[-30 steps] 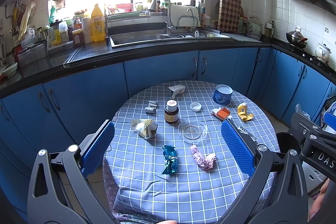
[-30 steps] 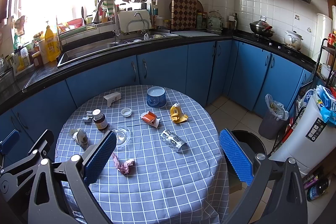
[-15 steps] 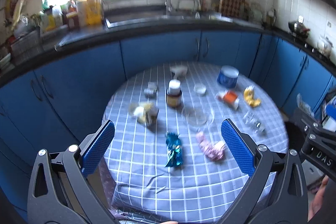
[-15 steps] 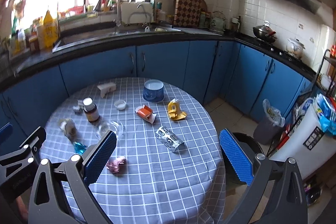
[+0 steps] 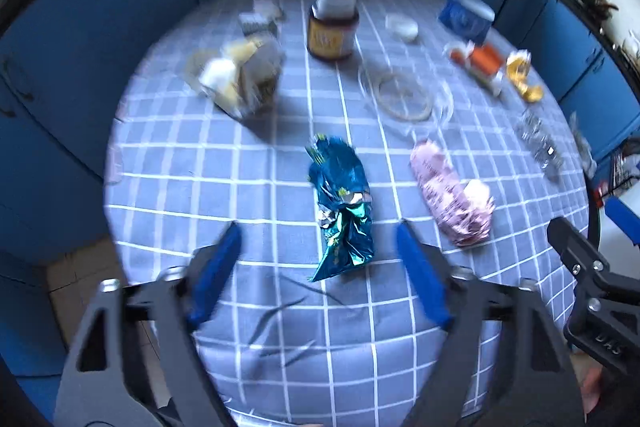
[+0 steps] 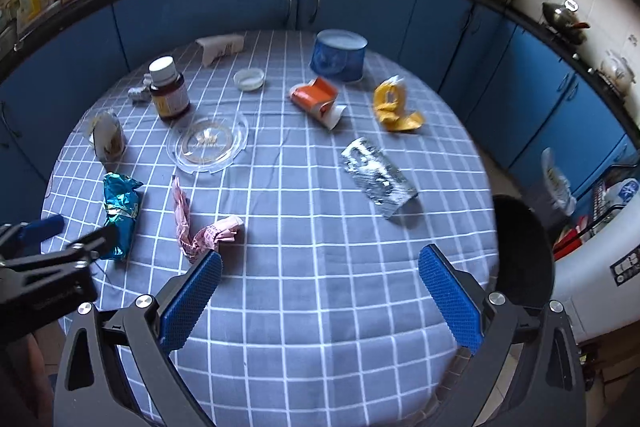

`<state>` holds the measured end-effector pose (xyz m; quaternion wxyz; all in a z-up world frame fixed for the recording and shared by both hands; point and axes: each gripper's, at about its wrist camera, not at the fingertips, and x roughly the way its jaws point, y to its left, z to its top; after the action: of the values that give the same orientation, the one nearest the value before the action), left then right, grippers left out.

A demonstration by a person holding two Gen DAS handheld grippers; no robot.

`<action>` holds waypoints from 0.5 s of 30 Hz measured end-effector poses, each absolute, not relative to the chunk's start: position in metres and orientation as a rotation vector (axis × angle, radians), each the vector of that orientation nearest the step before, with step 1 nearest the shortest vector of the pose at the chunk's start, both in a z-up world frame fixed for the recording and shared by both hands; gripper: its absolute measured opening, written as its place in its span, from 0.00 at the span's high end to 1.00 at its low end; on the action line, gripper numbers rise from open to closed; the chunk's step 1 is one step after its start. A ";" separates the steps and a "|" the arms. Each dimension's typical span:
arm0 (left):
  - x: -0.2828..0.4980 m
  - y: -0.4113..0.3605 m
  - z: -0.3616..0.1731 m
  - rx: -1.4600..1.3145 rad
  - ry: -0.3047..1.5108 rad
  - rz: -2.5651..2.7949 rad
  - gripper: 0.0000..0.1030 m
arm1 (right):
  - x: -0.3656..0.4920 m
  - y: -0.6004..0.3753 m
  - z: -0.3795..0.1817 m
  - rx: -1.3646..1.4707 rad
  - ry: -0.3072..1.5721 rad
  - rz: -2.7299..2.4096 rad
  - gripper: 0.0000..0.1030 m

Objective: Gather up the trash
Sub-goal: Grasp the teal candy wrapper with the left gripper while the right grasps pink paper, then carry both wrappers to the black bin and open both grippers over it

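A crumpled teal foil wrapper (image 5: pixel 342 205) lies on the checked tablecloth (image 5: pixel 280 307); it also shows in the right wrist view (image 6: pixel 120 211). My left gripper (image 5: pixel 320 259) is open, its fingers either side of the wrapper's near end, just above the cloth. A pink wrapper (image 5: pixel 452 195) lies to its right, also in the right wrist view (image 6: pixel 200 227). My right gripper (image 6: pixel 316 275) is open and empty over the table's near part. A silver foil wrapper (image 6: pixel 378 177), an orange packet (image 6: pixel 318 101) and a yellow wrapper (image 6: pixel 394 105) lie further back.
A brown pill bottle (image 6: pixel 168 89), clear plastic lid (image 6: pixel 208 143), small white cap (image 6: pixel 249 79), blue tub (image 6: pixel 339 55), beige crumpled packet (image 6: pixel 106 137) and white box (image 6: pixel 220 47) stand on the table. A black bin (image 6: pixel 520 251) stands at the table's right. Blue cabinets ring the room.
Both grippers have moved forward and down toward the table. The left gripper has come up to the teal wrapper and its jaws have narrowed a little.
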<state>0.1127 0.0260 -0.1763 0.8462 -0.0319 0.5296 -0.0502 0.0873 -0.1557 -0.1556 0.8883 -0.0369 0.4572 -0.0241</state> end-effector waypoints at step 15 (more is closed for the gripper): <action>0.131 0.054 -0.179 -0.090 1.087 -0.084 0.66 | 0.124 -0.103 -0.184 -0.111 1.019 0.154 0.08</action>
<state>0.1314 0.0545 -0.1794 0.8541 -0.0428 0.5168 -0.0398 0.1235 -0.1031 -0.1840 0.8688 -0.0531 0.4868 0.0738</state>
